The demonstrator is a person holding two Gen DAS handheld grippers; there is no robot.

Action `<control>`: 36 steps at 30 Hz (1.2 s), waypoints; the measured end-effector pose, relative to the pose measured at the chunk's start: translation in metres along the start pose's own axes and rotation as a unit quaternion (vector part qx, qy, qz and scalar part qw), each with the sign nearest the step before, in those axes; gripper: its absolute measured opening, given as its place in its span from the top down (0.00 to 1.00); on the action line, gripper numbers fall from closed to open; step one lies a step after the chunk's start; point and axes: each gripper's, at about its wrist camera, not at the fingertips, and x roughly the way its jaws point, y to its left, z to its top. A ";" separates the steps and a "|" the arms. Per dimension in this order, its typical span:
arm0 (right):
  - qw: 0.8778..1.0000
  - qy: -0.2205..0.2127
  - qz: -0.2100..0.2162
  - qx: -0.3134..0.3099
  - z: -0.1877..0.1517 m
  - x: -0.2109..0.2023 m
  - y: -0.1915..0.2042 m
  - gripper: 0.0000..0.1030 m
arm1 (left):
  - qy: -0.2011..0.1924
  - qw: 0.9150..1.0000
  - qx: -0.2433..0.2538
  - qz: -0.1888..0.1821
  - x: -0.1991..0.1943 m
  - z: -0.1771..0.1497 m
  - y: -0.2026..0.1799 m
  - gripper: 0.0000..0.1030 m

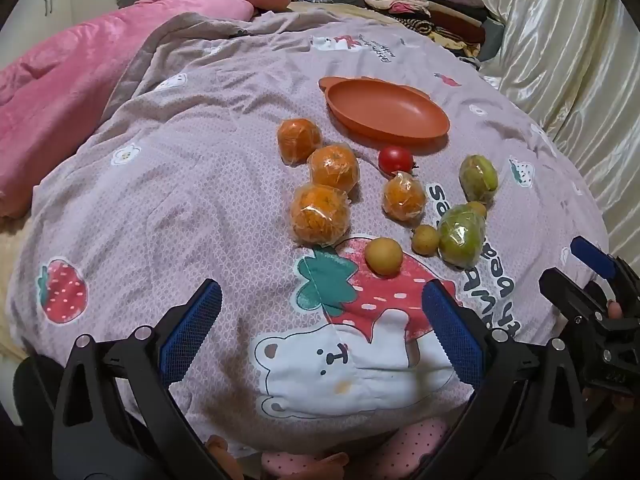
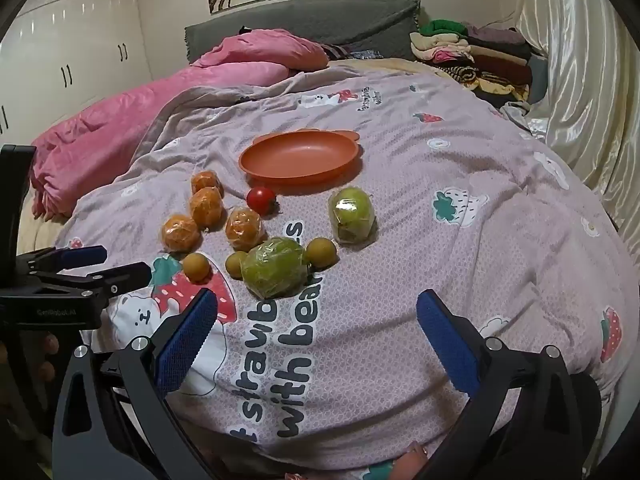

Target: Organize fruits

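Note:
An empty orange plate [image 1: 384, 108] [image 2: 296, 156] lies on the bear-and-strawberry quilt [image 1: 200, 200]. In front of it sit several plastic-wrapped oranges [image 1: 334, 168] [image 2: 206, 207], a red tomato [image 1: 395, 159] [image 2: 261, 199], two wrapped green fruits [image 1: 460, 236] [image 2: 276, 266] and three small yellow-brown fruits [image 1: 383, 256] [image 2: 196, 266]. My left gripper [image 1: 322, 286] [image 2: 120, 262] hovers open, short of the nearest yellow fruit, holding nothing. Just short of the near green fruit, my right gripper [image 2: 318, 296] [image 1: 580, 276] is also open with nothing between its fingers.
A pink duvet [image 2: 120, 120] is bunched on the left of the bed. Folded clothes [image 2: 472, 52] are stacked at the back right beside a cream curtain [image 2: 580, 80]. White wardrobe doors [image 2: 60, 60] stand at the far left.

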 end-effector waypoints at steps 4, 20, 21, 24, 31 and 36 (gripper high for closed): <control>1.000 -0.005 -0.006 -0.006 0.000 -0.002 0.001 0.04 | -0.004 1.000 0.000 -0.002 -0.003 -0.002 -0.001 0.08; 1.000 -0.003 -0.003 -0.007 -0.001 -0.001 0.002 0.04 | 0.005 1.000 -0.003 -0.001 -0.001 -0.002 0.000 0.08; 1.000 -0.004 -0.004 -0.008 -0.001 -0.001 0.002 0.04 | 0.005 1.000 -0.004 -0.001 -0.001 -0.002 0.000 0.08; 1.000 -0.004 -0.005 -0.007 -0.001 -0.002 0.003 0.04 | 0.004 1.000 -0.003 0.000 -0.002 -0.002 0.000 0.08; 1.000 -0.004 -0.005 -0.007 -0.001 -0.001 0.002 0.04 | 0.004 1.000 -0.003 0.000 -0.002 0.000 0.002 0.08; 1.000 -0.004 -0.006 -0.008 -0.001 -0.001 0.003 0.04 | 0.005 1.000 -0.003 0.001 -0.001 0.001 0.002 0.08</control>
